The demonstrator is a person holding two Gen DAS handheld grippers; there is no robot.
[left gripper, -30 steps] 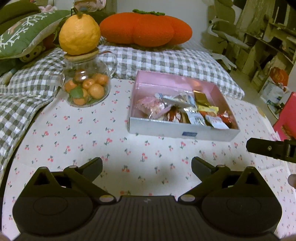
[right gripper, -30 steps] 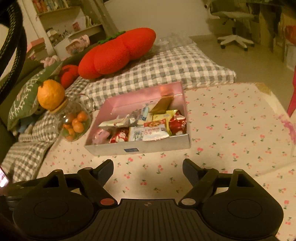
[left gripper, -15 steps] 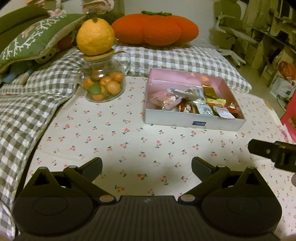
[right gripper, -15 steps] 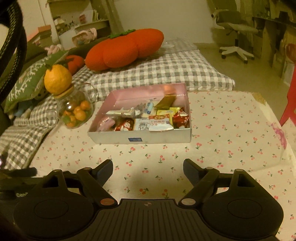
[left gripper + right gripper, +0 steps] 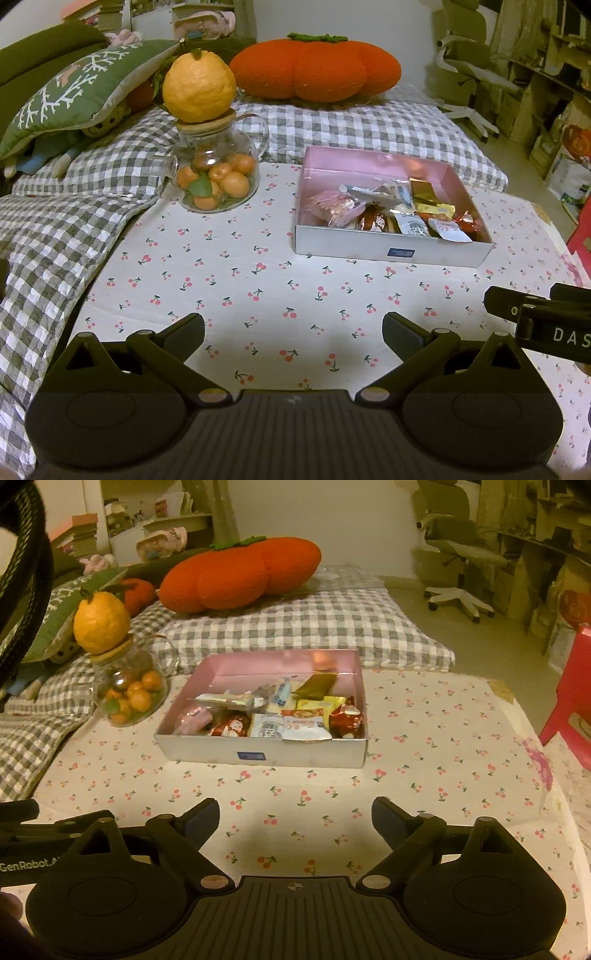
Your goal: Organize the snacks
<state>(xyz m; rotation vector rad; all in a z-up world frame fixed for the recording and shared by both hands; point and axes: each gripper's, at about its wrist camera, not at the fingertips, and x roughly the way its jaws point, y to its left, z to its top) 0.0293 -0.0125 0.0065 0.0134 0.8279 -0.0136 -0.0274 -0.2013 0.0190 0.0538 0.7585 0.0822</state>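
Snacks, crinkly foil wrappers, rect. cardboard box

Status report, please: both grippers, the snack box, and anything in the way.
Left gripper open, empty. Right gripper opening, empty. Snack box full, untouched on tablecloth. Nothing between.

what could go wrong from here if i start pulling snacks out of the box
1. The snack wrappers lie overlapped in the pink box, so a tool may pinch two at once or drag a neighbour out.
2. The box is light-looking and sits loose on the cherry tablecloth; a push could slide it.
3. The large citrus balances on the glass jar left of the box; a swing of the left tool could topple it.
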